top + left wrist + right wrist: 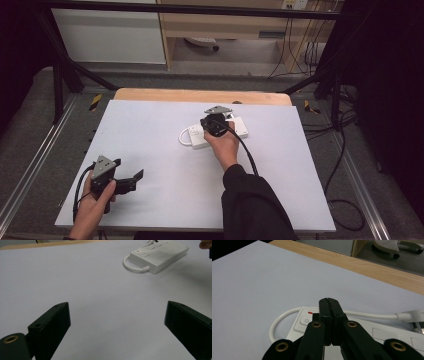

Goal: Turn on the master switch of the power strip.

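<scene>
A white power strip (215, 134) lay flat near the far middle of the desk (165, 150), its white cable (184, 138) looping out from its left end. The right claw (216, 123) hung right over the strip, jaws pressed together with nothing between them; in the right gripper view (328, 305) the closed tips sat just above the strip's power button (306, 320) and a small red mark (310, 313) beside it. The left claw (134, 179) stayed well apart, near the desk's front left corner, jaws spread wide and empty, with the strip (160, 255) far ahead of it.
</scene>
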{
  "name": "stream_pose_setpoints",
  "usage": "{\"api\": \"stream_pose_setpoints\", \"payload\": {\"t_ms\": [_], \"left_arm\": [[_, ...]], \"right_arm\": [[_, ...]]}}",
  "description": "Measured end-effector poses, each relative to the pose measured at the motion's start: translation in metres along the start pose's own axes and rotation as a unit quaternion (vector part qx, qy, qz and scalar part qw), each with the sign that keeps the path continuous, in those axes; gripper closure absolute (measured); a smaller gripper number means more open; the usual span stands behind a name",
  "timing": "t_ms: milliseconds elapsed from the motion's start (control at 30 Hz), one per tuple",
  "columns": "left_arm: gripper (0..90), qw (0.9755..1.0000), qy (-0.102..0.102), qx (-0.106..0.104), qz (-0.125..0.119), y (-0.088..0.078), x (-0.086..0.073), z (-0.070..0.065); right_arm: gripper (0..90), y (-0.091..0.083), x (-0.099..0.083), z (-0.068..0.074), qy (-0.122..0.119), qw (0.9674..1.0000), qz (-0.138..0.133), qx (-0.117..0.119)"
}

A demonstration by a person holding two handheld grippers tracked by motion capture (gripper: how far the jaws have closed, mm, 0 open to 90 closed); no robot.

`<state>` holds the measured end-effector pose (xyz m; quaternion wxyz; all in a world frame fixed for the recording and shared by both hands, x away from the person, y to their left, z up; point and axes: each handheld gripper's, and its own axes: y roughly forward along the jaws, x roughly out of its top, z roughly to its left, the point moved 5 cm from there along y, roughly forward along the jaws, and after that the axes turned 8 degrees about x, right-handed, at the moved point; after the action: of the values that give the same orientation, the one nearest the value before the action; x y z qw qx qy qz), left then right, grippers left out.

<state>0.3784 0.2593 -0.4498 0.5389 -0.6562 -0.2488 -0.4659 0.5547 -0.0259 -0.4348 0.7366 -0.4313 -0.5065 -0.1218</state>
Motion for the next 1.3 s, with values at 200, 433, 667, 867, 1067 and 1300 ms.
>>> {"api": "stream_pose_setpoints", "payload": {"t_ms": [200,433,667,867,1067,1300], "left_arm": [[6.5,1.0000,-0.001,-0.001,0.001,0.000,0.000,0.000],[6.5,1.0000,-0.001,0.001,0.003,0.000,-0.001,0.000],[6.5,1.0000,-0.003,0.002,0.002,0.000,-0.001,0.001],[6.5,1.0000,-0.001,0.002,0.003,0.000,-0.001,0.001],[6.4,1.0000,-0.002,0.004,0.004,0.000,-0.001,0.002],[6.4,1.0000,-0.004,0.005,0.002,-0.001,-0.001,0.002]], "right_arm": [[88.3,-0.009,-0.002,-0.009,0.008,1.0000,-0.001,-0.004],[79.8,-0.020,-0.002,-0.019,0.024,0.9996,-0.007,-0.009],[63.5,-0.029,0.000,-0.024,0.032,0.9994,-0.008,-0.011],[40.7,-0.035,0.002,-0.028,0.051,0.9985,-0.001,-0.016],[25.5,-0.042,0.003,-0.032,0.060,0.9980,0.004,-0.020],[12.7,-0.052,0.004,-0.035,0.075,0.9970,0.005,-0.020]]}}
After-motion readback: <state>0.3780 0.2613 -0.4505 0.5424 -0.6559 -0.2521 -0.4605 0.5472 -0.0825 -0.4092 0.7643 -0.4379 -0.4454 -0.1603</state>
